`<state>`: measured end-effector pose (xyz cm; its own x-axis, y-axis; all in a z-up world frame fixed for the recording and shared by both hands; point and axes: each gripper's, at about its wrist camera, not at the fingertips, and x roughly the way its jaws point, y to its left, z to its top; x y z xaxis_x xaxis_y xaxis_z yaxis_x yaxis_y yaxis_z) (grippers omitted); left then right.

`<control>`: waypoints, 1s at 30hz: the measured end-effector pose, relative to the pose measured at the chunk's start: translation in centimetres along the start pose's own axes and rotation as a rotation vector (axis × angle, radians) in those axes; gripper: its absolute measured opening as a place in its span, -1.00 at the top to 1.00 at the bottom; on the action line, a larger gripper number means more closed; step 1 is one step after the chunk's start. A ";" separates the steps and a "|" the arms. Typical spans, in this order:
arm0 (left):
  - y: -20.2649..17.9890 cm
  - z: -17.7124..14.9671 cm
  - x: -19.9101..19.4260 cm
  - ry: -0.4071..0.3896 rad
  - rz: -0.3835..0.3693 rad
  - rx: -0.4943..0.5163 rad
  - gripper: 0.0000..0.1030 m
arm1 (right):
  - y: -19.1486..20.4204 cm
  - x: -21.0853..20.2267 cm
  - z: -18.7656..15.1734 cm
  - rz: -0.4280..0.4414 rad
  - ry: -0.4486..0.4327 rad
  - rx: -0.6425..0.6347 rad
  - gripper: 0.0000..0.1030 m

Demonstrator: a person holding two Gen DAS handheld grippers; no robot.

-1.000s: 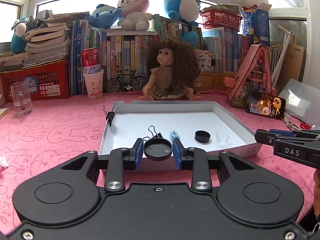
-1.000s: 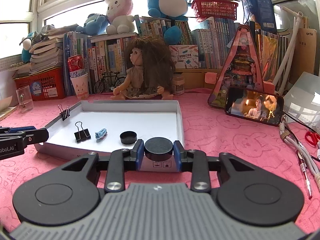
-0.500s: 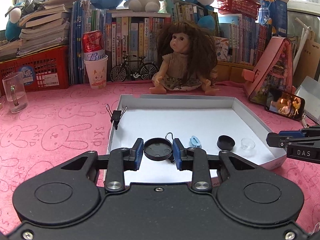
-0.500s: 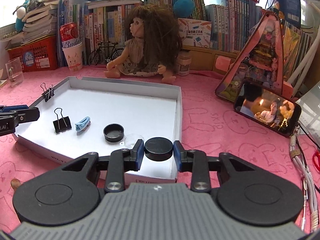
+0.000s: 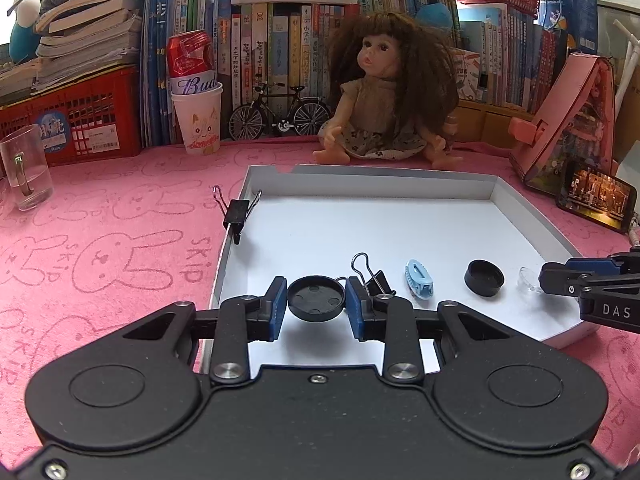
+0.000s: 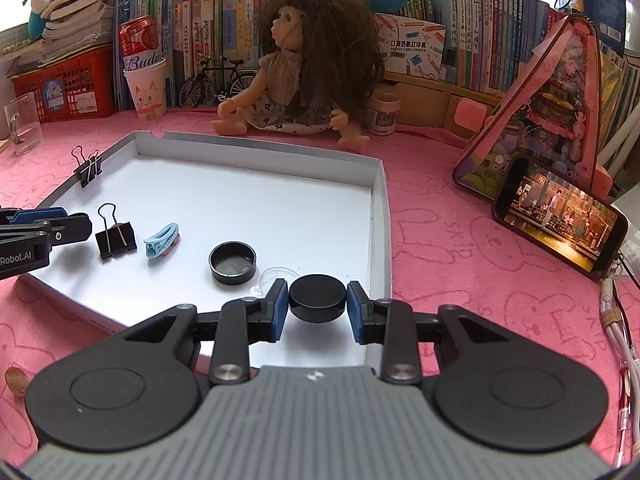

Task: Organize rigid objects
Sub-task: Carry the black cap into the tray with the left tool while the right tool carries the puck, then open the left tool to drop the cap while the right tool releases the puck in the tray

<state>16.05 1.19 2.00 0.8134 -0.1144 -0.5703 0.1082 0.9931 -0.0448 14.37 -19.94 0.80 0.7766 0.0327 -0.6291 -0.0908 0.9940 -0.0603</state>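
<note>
Since the earlier frames both of our grippers have been coming forward over the white tray (image 5: pixel 520 216), so the doll (image 5: pixel 384 92) behind it is looming larger in both views. Our left gripper (image 5: pixel 316 299) is keeping its fingers narrowly apart, pinching a black round cap (image 5: pixel 316 298); only the left wrist view is showing us its ribbed, hollow underside, held above the near left part of the tray. Our right gripper (image 6: pixel 317 298) is pinching a second black cap (image 6: pixel 317 295) the same way, smooth face up, above the tray's near right corner.

Lying in the tray we are seeing a black binder clip (image 6: pixel 115 234), a blue hair clip (image 6: pixel 162 240), an open black cap (image 6: pixel 232 262) and a small clear lid (image 6: pixel 276 276), the lid just beside the right fingers. Another binder clip (image 5: pixel 238 212) is sitting clipped on the tray's left wall. The right wrist view alone is showing a small jar (image 6: pixel 383 114) beside the doll and red pens (image 6: pixel 624 400) on the pink bench (image 6: pixel 460 248); the phone (image 6: pixel 558 220) is appearing in both views.
</note>
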 end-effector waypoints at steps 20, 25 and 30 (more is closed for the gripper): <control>-0.8 -0.2 0.6 -0.003 0.001 0.001 0.41 | -1.0 0.7 -0.6 0.049 -0.006 0.094 0.19; -0.8 -0.2 0.1 -0.011 -0.011 -0.005 0.17 | -1.1 0.3 -0.7 0.041 -0.023 0.101 -0.08; -0.8 -0.3 -0.9 -0.021 -0.015 -0.014 -0.07 | -1.2 -0.5 -0.8 0.037 -0.049 0.108 -0.23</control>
<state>15.04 0.52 2.33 0.8235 -0.1298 -0.5522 0.1128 0.9915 -0.0649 13.59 -21.19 0.57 0.8035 0.0723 -0.5909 -0.0543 0.9974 0.0482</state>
